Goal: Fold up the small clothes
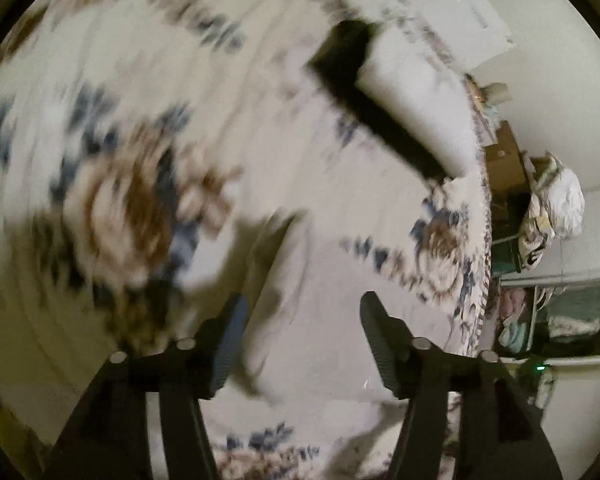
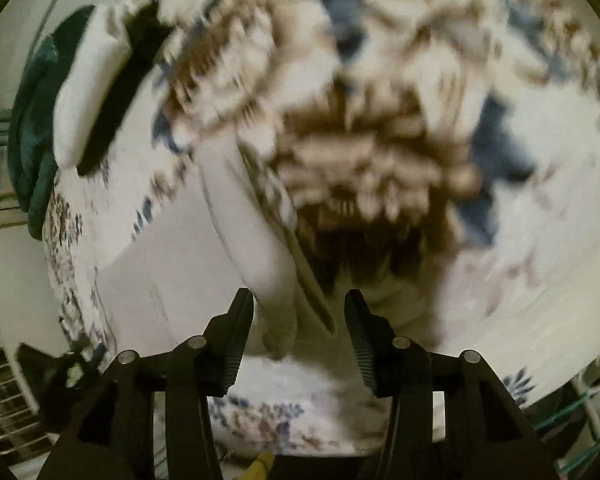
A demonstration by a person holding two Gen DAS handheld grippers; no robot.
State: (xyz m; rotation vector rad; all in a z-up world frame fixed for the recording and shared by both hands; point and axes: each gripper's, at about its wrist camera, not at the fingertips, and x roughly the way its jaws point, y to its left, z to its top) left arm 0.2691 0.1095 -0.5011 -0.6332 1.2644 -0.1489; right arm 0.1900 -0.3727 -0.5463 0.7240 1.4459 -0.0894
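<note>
Floral bedding [image 1: 148,184], printed in brown and blue on white, is spread beneath both views and serves as the folding surface. Nearest the left wrist camera, the left gripper [image 1: 300,320] is held with its jaws wide apart and nothing between them; a pale garment [image 1: 284,280] lies just ahead of the tips, its raised fold running forward between the fingers, so a grasp on that edge seems to be lined up. Nearest the right wrist camera, the right gripper [image 2: 298,316] is likewise spread wide, and the same pale garment [image 2: 256,240] is seen as a long strip reaching down into the gap between the jaws, though contact cannot be told through the blur. Farther off, a folded stack of white and black cloth [image 1: 400,104] is set aside near the bed's edge, probably as finished work. Beyond that, shelves [image 1: 560,312] with bundled fabric are seen against a wall.
</note>
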